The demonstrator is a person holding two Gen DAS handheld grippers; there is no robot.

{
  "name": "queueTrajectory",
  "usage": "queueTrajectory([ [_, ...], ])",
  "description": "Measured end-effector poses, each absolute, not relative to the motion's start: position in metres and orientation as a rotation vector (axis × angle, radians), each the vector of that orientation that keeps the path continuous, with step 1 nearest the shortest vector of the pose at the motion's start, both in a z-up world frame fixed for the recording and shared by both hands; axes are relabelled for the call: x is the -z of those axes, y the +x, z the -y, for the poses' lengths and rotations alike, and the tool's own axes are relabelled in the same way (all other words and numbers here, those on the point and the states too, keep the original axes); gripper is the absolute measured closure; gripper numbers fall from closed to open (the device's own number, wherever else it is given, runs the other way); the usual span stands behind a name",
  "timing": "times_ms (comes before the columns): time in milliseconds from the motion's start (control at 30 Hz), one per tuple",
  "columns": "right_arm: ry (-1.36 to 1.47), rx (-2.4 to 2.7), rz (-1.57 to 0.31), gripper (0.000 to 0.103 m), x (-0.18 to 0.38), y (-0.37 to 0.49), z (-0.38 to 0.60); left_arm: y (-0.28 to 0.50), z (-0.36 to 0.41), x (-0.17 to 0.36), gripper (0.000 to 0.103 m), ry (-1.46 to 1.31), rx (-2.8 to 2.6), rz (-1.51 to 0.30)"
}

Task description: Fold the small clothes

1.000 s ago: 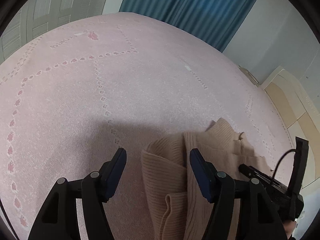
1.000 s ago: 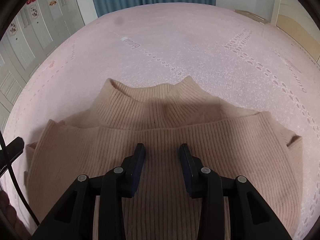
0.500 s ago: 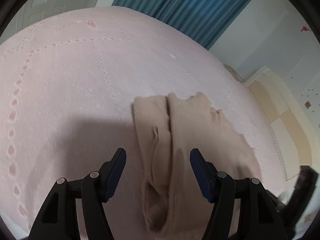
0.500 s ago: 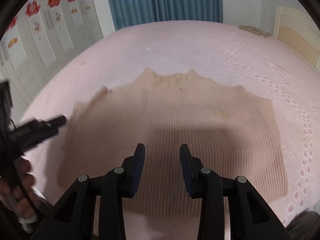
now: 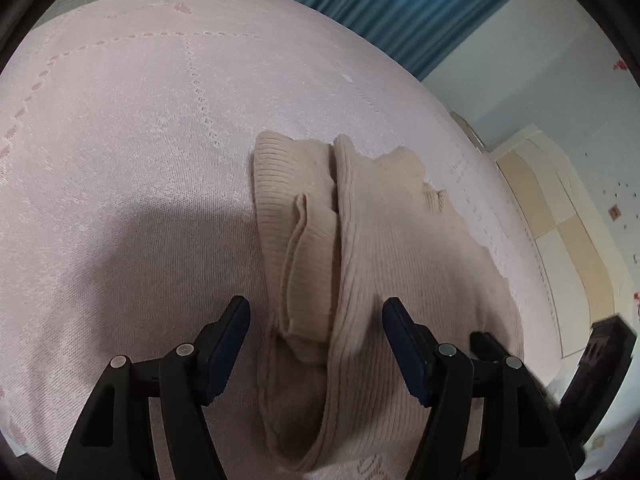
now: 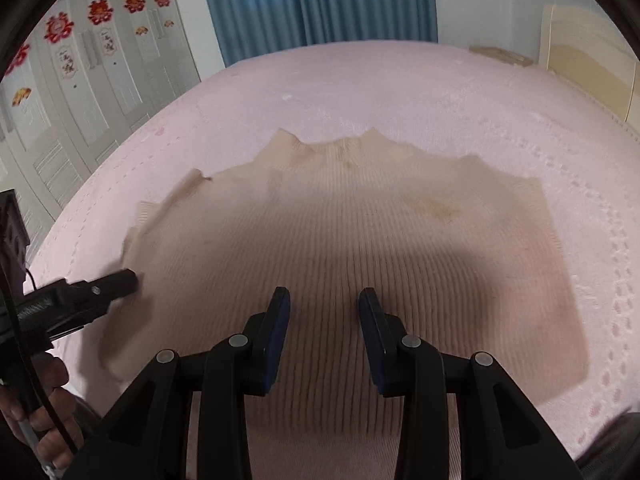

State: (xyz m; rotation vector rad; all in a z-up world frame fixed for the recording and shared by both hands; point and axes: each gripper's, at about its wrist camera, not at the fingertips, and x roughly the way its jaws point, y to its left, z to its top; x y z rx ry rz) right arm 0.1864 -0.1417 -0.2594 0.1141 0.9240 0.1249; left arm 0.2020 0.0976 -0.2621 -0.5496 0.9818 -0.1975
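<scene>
A beige ribbed sweater (image 6: 360,240) lies flat on the pink bedspread (image 6: 400,88), collar away from me, one sleeve folded in on its left side. In the left wrist view the sweater (image 5: 384,240) runs away from me, its folded sleeve (image 5: 304,240) bunched along the left edge. My left gripper (image 5: 316,316) is open and empty, raised over the sweater's near left edge. My right gripper (image 6: 324,304) is open and empty, raised over the sweater's lower middle. The left gripper (image 6: 96,292) also shows at the right wrist view's left edge.
The pink bedspread (image 5: 120,160) stretches wide on all sides of the sweater. Blue curtains (image 6: 320,0) hang behind the bed. White wardrobe doors (image 6: 80,92) stand at the left and a cream headboard (image 6: 588,52) at the right.
Both grippers have pulled back and risen, so the whole sweater now shows. They stay open and empty. The sweater lies in place.
</scene>
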Motion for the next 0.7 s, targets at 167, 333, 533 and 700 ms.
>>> queueTrajectory([
  [167, 0.030, -0.172, -0.917, 0.067, 0.258, 0.170, 0.136, 0.214, -0.089, 0.264, 0.048, -0.535, 0.148, -0.970],
  [333, 0.114, -0.201, -0.892, 0.067, 0.234, 0.158, 0.169, 0.220, -0.082, 0.261, 0.076, -0.524, 0.103, -0.969],
  [533, 0.226, -0.092, -0.755, 0.067, 0.192, 0.144, 0.249, 0.223, -0.073, 0.227, 0.081, -0.550, 0.111, -0.960],
  [700, 0.384, 0.007, -0.752, 0.067, 0.199, 0.136, 0.315, 0.228, -0.039, 0.181, 0.082, -0.528, 0.169, -0.912],
])
